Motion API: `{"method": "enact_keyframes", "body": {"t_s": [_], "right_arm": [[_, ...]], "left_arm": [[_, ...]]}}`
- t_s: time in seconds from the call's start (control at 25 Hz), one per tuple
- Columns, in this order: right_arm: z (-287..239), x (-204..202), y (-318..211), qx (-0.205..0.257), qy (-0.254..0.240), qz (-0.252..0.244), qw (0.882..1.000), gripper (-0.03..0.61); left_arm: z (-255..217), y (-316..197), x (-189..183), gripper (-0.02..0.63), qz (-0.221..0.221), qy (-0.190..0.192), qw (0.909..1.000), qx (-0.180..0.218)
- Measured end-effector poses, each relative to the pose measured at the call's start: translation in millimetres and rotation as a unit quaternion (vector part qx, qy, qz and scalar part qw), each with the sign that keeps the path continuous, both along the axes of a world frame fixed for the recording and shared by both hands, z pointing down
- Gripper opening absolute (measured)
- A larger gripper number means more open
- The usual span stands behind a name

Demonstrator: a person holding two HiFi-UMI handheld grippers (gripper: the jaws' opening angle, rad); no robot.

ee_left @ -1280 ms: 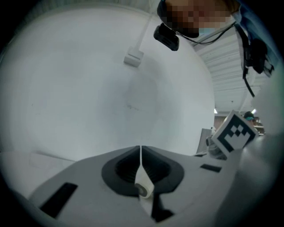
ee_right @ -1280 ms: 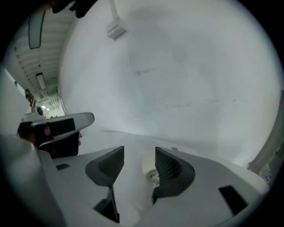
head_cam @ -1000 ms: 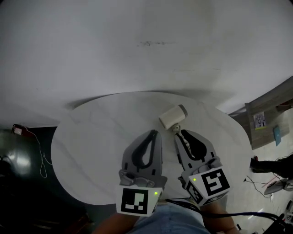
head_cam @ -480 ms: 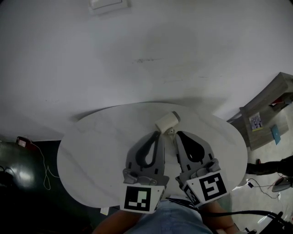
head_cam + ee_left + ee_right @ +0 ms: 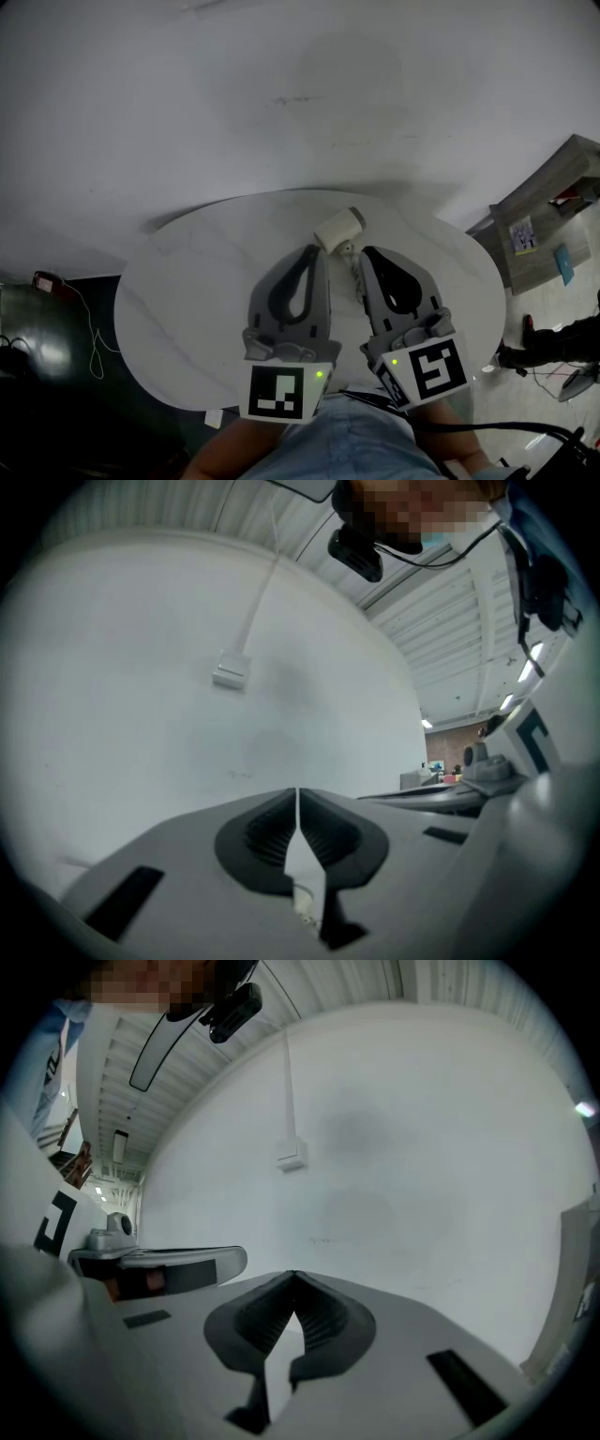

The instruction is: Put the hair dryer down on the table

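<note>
A cream hair dryer (image 5: 337, 228) lies on the round white table (image 5: 187, 291), its barrel toward the wall and its handle (image 5: 351, 262) running back between my two grippers. The left gripper (image 5: 315, 250) hovers just left of the handle, jaws pressed together with nothing held (image 5: 297, 793). On the right, the other gripper (image 5: 364, 252) sits beside the handle, also shut and empty (image 5: 294, 1275). Both gripper views look up along the jaws at the bare wall, and the dryer does not show there.
A white wall box with a conduit (image 5: 230, 672) (image 5: 292, 1158) hangs above the table. A grey shelf unit (image 5: 544, 216) stands at the right. Cables (image 5: 89, 323) lie on the dark floor at the left. The person's jeans (image 5: 347, 450) show at the near edge.
The head view has shifted a little. The dryer still lies in the same spot on the table, and both grippers stay close beside its handle.
</note>
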State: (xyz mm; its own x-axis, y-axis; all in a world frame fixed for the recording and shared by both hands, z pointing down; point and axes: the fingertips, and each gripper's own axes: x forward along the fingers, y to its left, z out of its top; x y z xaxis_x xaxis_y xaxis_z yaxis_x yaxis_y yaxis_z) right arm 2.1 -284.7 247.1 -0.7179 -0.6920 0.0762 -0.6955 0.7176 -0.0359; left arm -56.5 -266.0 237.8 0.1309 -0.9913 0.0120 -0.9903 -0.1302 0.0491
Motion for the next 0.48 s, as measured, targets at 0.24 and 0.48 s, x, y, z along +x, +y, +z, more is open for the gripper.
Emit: {"method": "enact_keyframes", "body": {"t_s": [0.24, 0.48], "right_arm": [[3.1, 1.3, 5.1, -0.002, 0.009, -0.008, 1.000, 0.010], [2.5, 2.4, 4.5, -0.003, 0.005, -0.010, 1.000, 0.011]], "left_arm": [[0.7, 1.6, 3.3, 0.017, -0.003, 0.000, 1.0000, -0.003], [2.4, 1.1, 4.9, 0.017, -0.007, -0.002, 1.0000, -0.003]]}}
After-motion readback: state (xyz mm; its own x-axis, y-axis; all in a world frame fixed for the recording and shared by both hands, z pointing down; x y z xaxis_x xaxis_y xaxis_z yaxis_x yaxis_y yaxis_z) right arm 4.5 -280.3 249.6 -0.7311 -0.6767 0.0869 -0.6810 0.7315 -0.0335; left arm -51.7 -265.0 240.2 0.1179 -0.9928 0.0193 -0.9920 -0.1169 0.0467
